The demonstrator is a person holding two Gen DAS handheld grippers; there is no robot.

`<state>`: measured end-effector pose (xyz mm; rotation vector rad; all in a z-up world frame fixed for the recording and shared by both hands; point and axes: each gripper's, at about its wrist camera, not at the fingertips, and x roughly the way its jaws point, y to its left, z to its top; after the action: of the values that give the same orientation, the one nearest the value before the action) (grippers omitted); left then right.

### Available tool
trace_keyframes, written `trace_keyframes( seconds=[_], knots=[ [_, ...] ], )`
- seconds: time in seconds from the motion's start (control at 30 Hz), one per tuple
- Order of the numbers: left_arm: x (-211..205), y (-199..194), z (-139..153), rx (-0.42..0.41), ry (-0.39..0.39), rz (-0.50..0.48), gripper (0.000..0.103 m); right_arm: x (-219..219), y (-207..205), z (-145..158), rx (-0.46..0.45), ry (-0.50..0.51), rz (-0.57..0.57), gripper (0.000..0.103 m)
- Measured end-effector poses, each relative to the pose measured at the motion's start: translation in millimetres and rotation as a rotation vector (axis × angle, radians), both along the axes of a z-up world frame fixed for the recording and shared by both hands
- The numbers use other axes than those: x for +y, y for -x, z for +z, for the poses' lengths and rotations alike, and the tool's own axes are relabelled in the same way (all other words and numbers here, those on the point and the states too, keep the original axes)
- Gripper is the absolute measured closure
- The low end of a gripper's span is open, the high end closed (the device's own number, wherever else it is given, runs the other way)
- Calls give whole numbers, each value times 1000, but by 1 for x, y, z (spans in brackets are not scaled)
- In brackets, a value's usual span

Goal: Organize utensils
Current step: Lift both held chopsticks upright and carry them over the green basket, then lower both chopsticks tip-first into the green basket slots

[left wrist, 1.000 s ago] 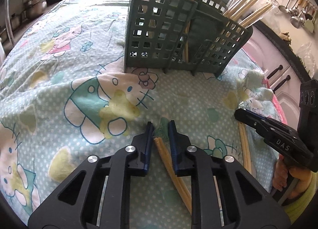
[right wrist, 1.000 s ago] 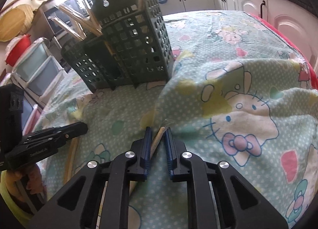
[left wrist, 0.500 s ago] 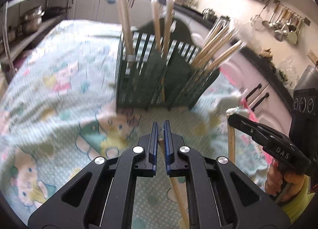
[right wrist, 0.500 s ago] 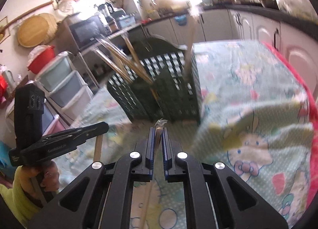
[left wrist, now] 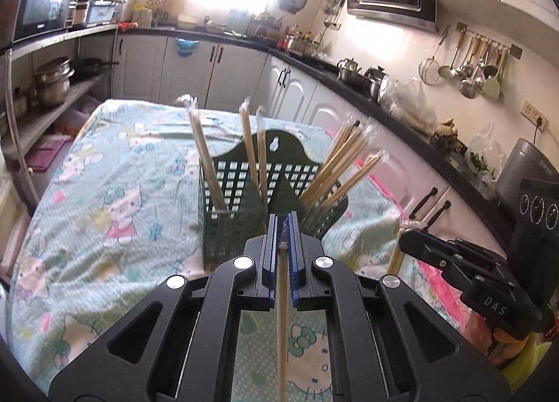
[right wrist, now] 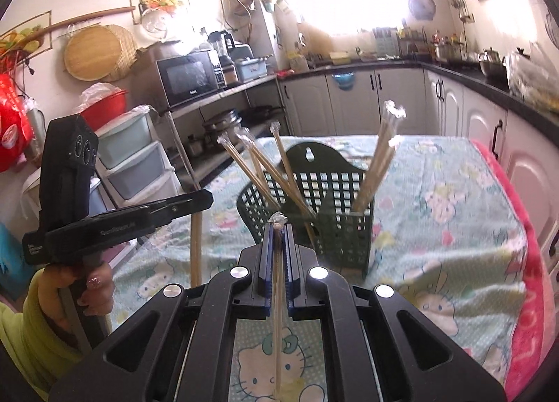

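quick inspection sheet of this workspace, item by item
surface: table under a cartoon-cat cloth, rumpled.
job's things: green utensil basket standing upright, wrapped chopsticks leaning in its compartments; one wrapped chopstick pair in the left gripper, another wrapped pair in the right.
clutter: nothing seen loose on the cloth.
grippers: left gripper shut on its pair; right gripper shut on its pair; both held above the cloth, short of the basket.
cables: nothing seen.
surroundings: kitchen counters, microwave, hanging ladles.
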<state>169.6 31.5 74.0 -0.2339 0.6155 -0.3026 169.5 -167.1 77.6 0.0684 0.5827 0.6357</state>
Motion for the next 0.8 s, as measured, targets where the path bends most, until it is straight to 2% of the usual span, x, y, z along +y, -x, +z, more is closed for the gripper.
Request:
trace_keyframes(
  seconds=[0.4, 0.8],
  knots=[
    [3, -3, 43, -106, -9, 8, 100, 8, -7, 30, -91, -19, 0, 97],
    [1, -8, 97, -236, -20, 25, 100, 5, -24, 75, -204, -70, -29, 97]
  ],
)
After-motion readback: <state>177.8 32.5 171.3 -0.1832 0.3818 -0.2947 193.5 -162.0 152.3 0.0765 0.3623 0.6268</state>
